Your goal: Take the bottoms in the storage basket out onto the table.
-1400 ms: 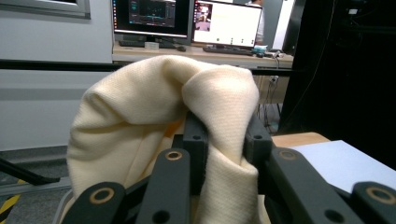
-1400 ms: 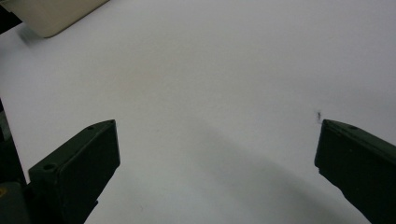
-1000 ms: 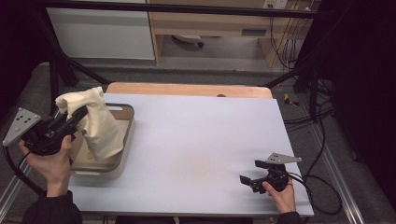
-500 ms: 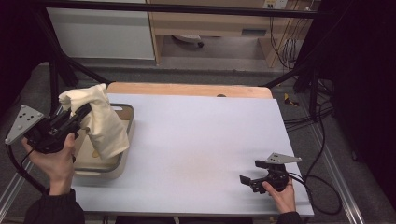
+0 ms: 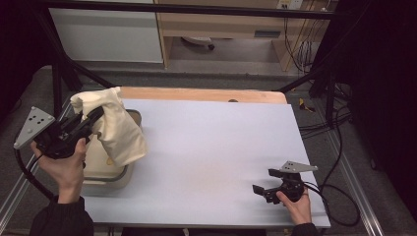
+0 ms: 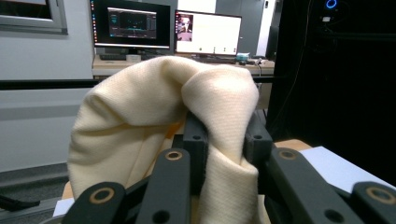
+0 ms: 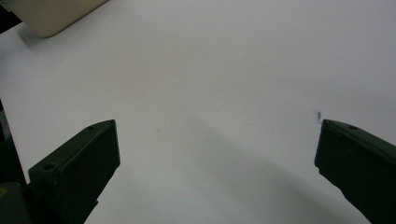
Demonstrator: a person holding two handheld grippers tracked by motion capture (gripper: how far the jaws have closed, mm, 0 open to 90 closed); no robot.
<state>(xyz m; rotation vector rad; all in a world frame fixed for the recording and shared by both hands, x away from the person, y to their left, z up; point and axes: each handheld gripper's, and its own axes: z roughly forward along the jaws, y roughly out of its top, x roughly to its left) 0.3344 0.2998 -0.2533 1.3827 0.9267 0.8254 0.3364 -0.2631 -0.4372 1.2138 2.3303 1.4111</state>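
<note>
Nearest the person, the right hand-held gripper (image 5: 263, 191) rests low on the white bench (image 5: 216, 147) with its jaws spread wide and only bare surface between them. Farther off, the left hand-held gripper (image 5: 91, 120) is raised, its jaws pinching a cream cloth (image 6: 187, 116) that bulges over their tips and hangs down just beyond them, above the beige tray (image 5: 110, 177) beneath it

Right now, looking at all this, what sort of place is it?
Most likely a lab or workshop for recording handling tasks: computer monitors on a desk, a black frame around the white table, and cables on the floor.
</note>
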